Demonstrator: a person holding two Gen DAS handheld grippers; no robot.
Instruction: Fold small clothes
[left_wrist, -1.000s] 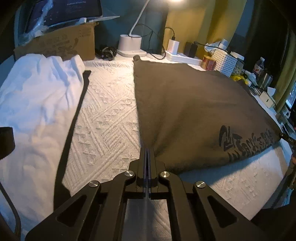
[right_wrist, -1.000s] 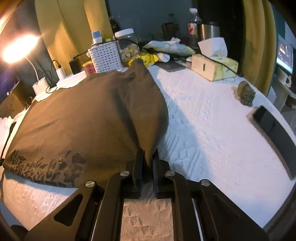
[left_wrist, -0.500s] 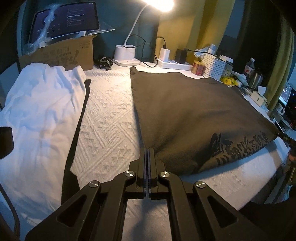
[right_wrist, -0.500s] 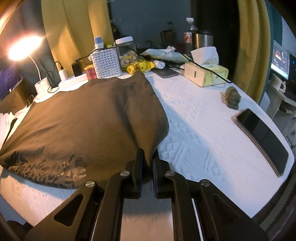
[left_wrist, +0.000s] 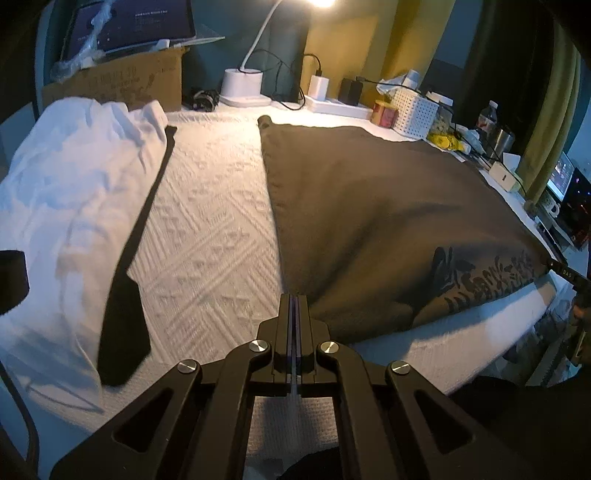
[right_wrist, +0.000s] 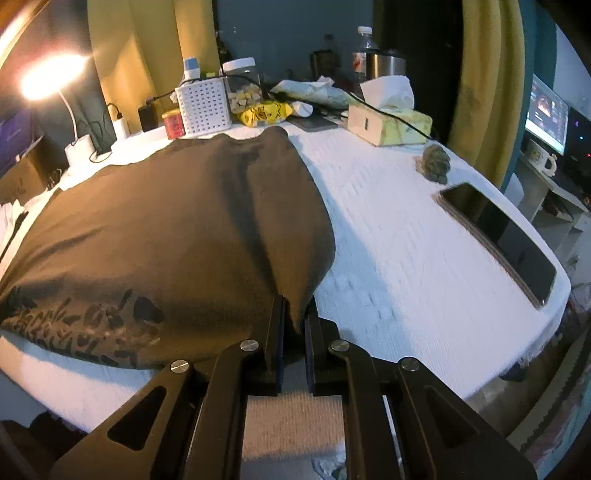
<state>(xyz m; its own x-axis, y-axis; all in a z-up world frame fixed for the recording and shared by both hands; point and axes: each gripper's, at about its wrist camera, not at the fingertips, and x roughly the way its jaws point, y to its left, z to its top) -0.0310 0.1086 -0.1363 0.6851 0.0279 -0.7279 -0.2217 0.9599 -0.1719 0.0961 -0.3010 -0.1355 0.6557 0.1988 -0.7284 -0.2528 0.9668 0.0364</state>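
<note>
A dark brown shirt with black lettering near its front hem lies spread on the white textured table cover. My left gripper is shut on the shirt's near left corner, and the cloth rises in a ridge towards it. In the right wrist view the same shirt runs up into my right gripper, whose fingers are shut on the near right corner. The cloth bunches between those fingers. Both grippers stand at the table's near edge.
A crumpled white garment and a black strap lie at the left. Along the back stand a cardboard box, a lamp base, a white basket and a tissue box. A dark flat phone lies near the right edge.
Both grippers have drawn back towards the near edge, dragging the shirt with them. More of the table's back and right side shows now. Both grips are unchanged.
</note>
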